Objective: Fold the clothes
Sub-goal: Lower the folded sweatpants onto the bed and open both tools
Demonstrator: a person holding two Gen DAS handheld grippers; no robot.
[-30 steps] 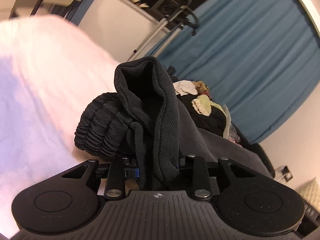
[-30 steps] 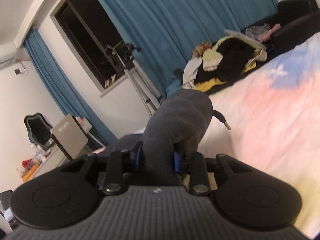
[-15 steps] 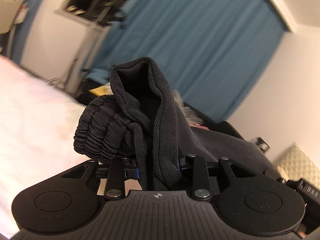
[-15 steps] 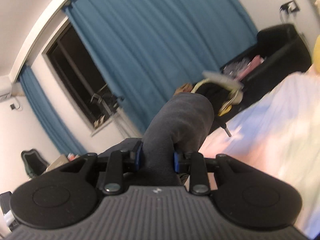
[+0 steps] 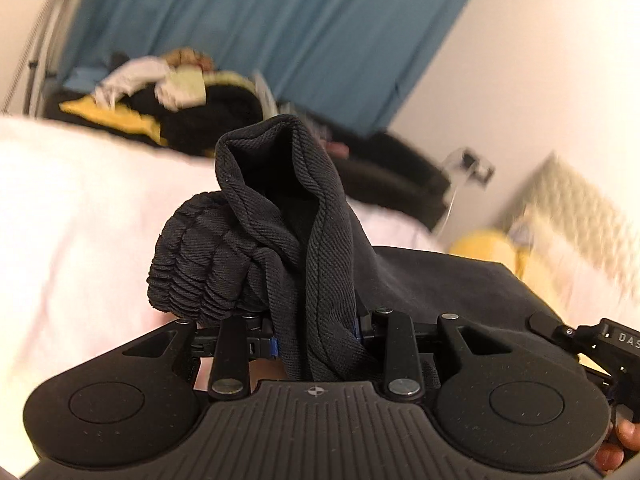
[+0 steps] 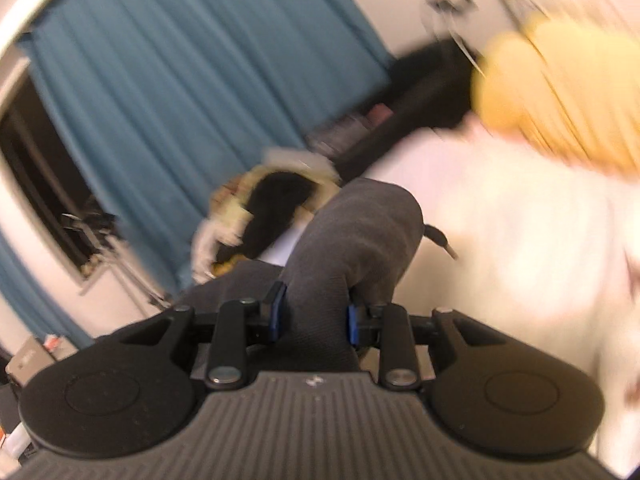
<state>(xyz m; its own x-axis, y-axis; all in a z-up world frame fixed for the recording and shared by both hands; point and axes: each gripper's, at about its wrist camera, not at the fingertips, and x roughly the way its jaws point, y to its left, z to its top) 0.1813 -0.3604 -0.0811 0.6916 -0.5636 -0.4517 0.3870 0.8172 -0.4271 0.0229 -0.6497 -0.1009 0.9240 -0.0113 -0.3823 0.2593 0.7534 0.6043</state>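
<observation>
My left gripper [image 5: 316, 340] is shut on a bunched dark ribbed edge of a dark grey garment [image 5: 288, 232], which stands up between the jaws and hides the fingertips. The rest of the garment [image 5: 448, 280] spreads to the right over the bed. My right gripper [image 6: 312, 320] is shut on another fold of the same dark grey garment [image 6: 360, 232]; its fingertips are hidden by the cloth. A drawstring tip [image 6: 440, 240] hangs to the right of that fold. Both views are blurred.
A pale pink bed sheet [image 5: 80, 208] lies under the garment. A pile of other clothes [image 5: 180, 96] sits beyond the bed by the blue curtain [image 5: 280, 20]. A yellow pillow [image 6: 552, 88] lies at the bed's head. A black sofa [image 5: 392, 168] stands by the wall.
Both grippers have swung to the right while holding the garment. The curtain, clothes pile and yellow pillow have shifted across the views. The grips have not changed.
</observation>
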